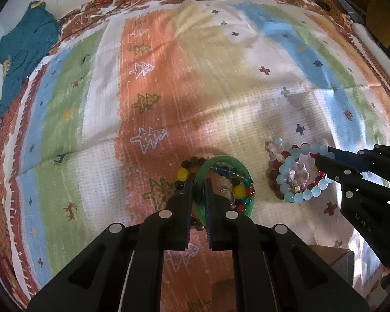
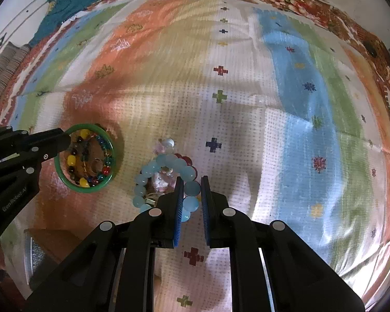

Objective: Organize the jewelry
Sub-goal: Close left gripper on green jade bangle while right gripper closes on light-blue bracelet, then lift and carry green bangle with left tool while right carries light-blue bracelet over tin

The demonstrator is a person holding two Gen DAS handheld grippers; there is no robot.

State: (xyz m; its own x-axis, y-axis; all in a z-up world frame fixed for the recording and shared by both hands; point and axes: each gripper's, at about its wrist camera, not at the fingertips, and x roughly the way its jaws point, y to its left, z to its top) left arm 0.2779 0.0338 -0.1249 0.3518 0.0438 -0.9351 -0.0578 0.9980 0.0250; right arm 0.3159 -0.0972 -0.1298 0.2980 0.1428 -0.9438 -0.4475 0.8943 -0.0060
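Two heaps of jewelry lie on a striped, patterned cloth point(image 1: 221, 83), both in the lower middle of each view. In the left wrist view the left gripper point(image 1: 199, 184) has its jaws set on either side of the near rim of a green bangle point(image 1: 222, 159), narrowly parted with the rim between them; whether they already pinch it I cannot tell. Inside and over the bangle sit a string of dark and yellow beads point(image 1: 182, 174) and a strand of small blue and red beads point(image 1: 247, 186). In the right wrist view the right gripper point(image 2: 191, 182) has its jaws around one pale blue bead of a light blue bracelet point(image 2: 163, 162), apparently gripping it, with a dark red bracelet point(image 2: 186, 159) and clear beads heaped beneath. The bangle looks rigid, smooth and likely slippery and brittle, so it is best taken squarely across the rim. The bead bracelets should be light and limp, will sag and drag neighbours when lifted, and want a hold on a single bead or the cord between beads. A blue-green garment point(image 1: 20, 52) lies at upper left.
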